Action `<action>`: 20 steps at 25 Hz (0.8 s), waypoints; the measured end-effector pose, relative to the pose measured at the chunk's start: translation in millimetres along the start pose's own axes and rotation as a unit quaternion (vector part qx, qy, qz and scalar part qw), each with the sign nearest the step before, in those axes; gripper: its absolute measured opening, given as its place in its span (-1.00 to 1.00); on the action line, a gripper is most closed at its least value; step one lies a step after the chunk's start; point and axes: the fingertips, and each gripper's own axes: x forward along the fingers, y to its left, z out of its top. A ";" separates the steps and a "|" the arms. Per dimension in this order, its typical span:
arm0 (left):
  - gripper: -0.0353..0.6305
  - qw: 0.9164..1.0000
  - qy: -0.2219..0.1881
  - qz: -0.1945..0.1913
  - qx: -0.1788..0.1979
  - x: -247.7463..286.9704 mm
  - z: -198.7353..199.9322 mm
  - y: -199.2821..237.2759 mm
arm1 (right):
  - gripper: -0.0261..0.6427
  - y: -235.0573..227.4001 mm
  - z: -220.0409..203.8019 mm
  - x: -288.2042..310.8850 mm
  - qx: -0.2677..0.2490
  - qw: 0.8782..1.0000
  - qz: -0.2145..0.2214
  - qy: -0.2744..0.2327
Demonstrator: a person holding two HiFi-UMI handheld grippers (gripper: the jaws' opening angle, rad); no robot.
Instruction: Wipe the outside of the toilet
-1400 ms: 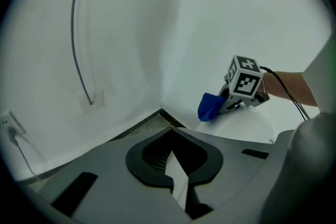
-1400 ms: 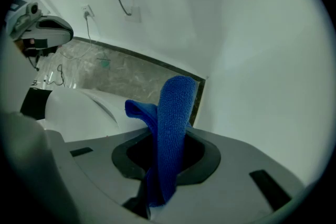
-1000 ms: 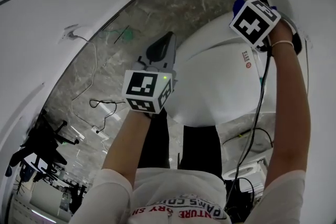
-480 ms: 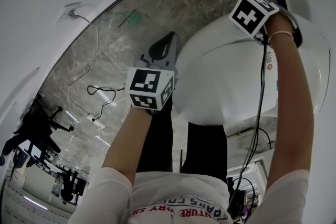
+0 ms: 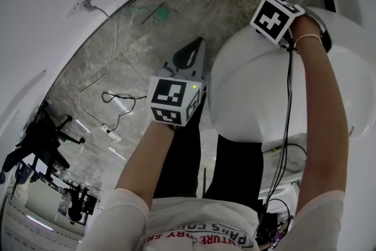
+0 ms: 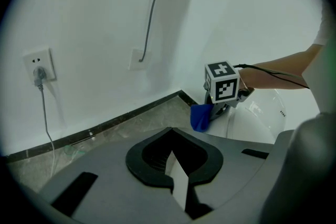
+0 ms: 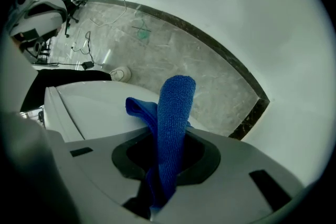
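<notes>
The white toilet [image 5: 258, 91] fills the right of the head view, its lid closed [image 7: 89, 107]. My right gripper [image 5: 275, 19] rests at the toilet's far top edge, shut on a blue cloth [image 7: 171, 113] that stands up between its jaws and drapes onto the porcelain. From the left gripper view the same cloth [image 6: 201, 117] hangs under the right gripper's marker cube [image 6: 223, 84], against the toilet [image 6: 260, 120]. My left gripper [image 5: 189, 56] hovers over the floor just left of the toilet, apart from it. Its jaws [image 6: 171, 153] are shut with nothing between them.
A white wall runs behind the toilet, with a dark skirting strip [image 6: 121, 118]. A wall socket with a plug [image 6: 38, 68] and a hanging cable [image 6: 152, 13] are on it. Loose cables [image 5: 117, 104] lie on the marble floor. The person's dark trouser legs [image 5: 182, 156] stand next to the toilet.
My right gripper has slid a little left along the toilet's top with the cloth, and the cloth's blue edge no longer shows in the head view. The left gripper has hardly moved.
</notes>
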 end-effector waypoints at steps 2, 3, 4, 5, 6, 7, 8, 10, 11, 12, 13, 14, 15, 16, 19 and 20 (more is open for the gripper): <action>-0.88 1.000 0.001 0.003 0.000 -6.1 -6.3 7.7 | -0.70 8.9 11.7 5.4 -0.019 1.000 -0.006 0.002; -0.88 1.000 0.001 0.005 -0.001 -9.6 -9.4 11.6 | -0.70 13.7 17.1 6.5 -0.025 1.000 -0.007 0.000; -0.88 1.000 0.000 0.009 -0.002 -13.6 -12.8 15.0 | -0.70 20.2 22.8 7.3 -0.029 1.000 -0.003 -0.004; -0.88 1.000 -0.001 0.013 -0.003 -18.0 -16.3 18.3 | -0.70 28.5 28.6 8.1 -0.033 0.999 0.004 -0.010; -0.88 1.000 -0.005 0.019 -0.006 -22.6 -19.9 21.6 | -0.70 37.6 34.3 9.1 -0.037 0.999 0.012 -0.016; -0.88 1.000 -0.010 0.026 -0.011 -27.3 -23.7 25.2 | -0.70 46.3 39.5 10.5 -0.040 0.999 0.018 -0.020; -0.88 0.999 -0.016 0.034 -0.017 -31.9 -28.1 28.6 | -0.70 53.8 43.9 12.1 -0.044 0.999 0.021 -0.022; -0.88 0.998 -0.026 0.047 -0.028 -40.4 -40.1 33.5 | -0.70 64.2 50.2 14.8 -0.053 0.998 0.016 -0.025; -0.88 0.998 -0.029 0.052 -0.033 -44.4 -48.0 35.0 | -0.70 67.9 52.7 15.4 -0.056 0.998 0.012 -0.028; -0.88 0.997 -0.030 0.056 -0.038 -48.1 -57.0 36.2 | -0.70 71.6 55.1 15.7 -0.058 0.998 0.009 -0.031; -0.88 0.997 -0.031 0.059 -0.042 -51.3 -66.3 37.3 | -0.70 75.2 58.0 16.2 -0.062 0.997 0.007 -0.035; -0.88 0.996 -0.033 0.062 -0.047 -53.9 -75.2 38.5 | -0.70 78.7 61.4 17.1 -0.066 0.997 0.006 -0.040; -0.88 0.996 -0.036 0.066 -0.052 -55.8 -83.1 39.7 | -0.70 81.8 64.6 18.1 -0.071 0.996 0.005 -0.045; -0.88 0.995 -0.041 0.070 -0.059 -57.6 -90.2 40.6 | -0.70 85.5 67.3 19.0 -0.075 0.996 0.005 -0.049; -0.88 0.992 -0.057 0.087 -0.077 -66.7 -108.7 39.9 | -0.70 105.3 72.9 19.2 -0.089 0.995 0.016 -0.053; -0.88 0.991 -0.060 0.091 -0.079 -71.1 -113.4 38.8 | -0.70 112.6 75.2 18.2 -0.095 0.994 0.018 -0.054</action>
